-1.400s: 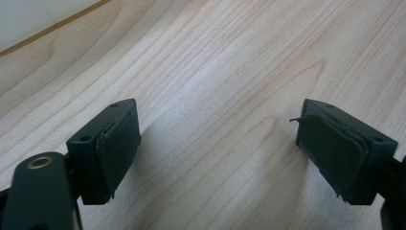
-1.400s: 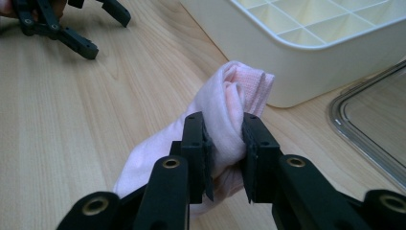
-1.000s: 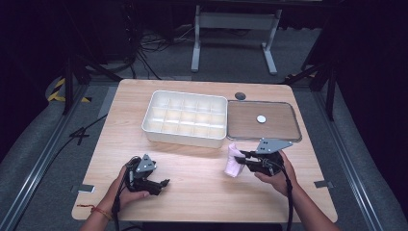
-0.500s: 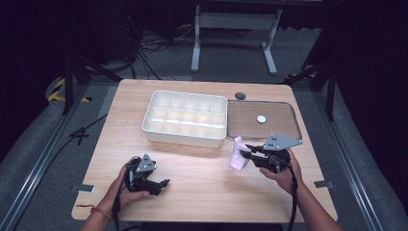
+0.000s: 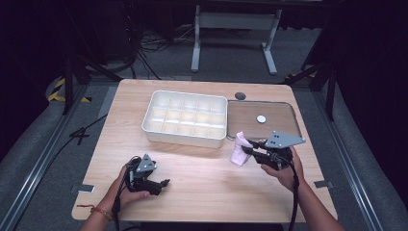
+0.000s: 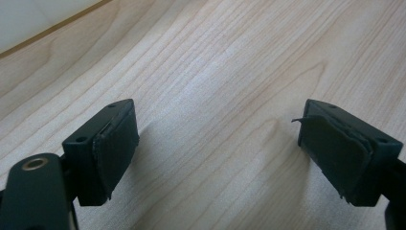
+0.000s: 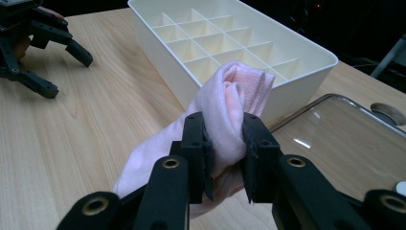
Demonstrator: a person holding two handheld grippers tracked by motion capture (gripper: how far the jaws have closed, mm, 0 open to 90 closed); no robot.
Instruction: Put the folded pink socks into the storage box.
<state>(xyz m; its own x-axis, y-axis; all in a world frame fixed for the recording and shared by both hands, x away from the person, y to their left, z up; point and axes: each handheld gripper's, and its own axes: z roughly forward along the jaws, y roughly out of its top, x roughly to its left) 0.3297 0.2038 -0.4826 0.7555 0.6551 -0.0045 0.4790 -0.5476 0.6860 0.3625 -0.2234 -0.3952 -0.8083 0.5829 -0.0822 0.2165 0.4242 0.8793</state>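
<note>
Pink folded cloth [image 5: 238,150] hung pinched in the right gripper [image 5: 246,150], just off the white divided tray's [image 5: 185,118] five o'clock corner, above the wooden table [image 5: 202,187]. At seven o'clock, well apart, the left gripper [image 5: 163,185] rested on bare wood. Its own view showed black jaws spread wide with nothing between them. From the right gripper view, both pads squeezed the cloth's middle, its roll rising to twelve o'clock, the clear lid [image 7: 335,139] lying at three o'clock.

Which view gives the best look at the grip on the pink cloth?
The right gripper view: the right gripper pinches the folded pink cloth close up. The high view shows it small, beside the white divided box.
</note>
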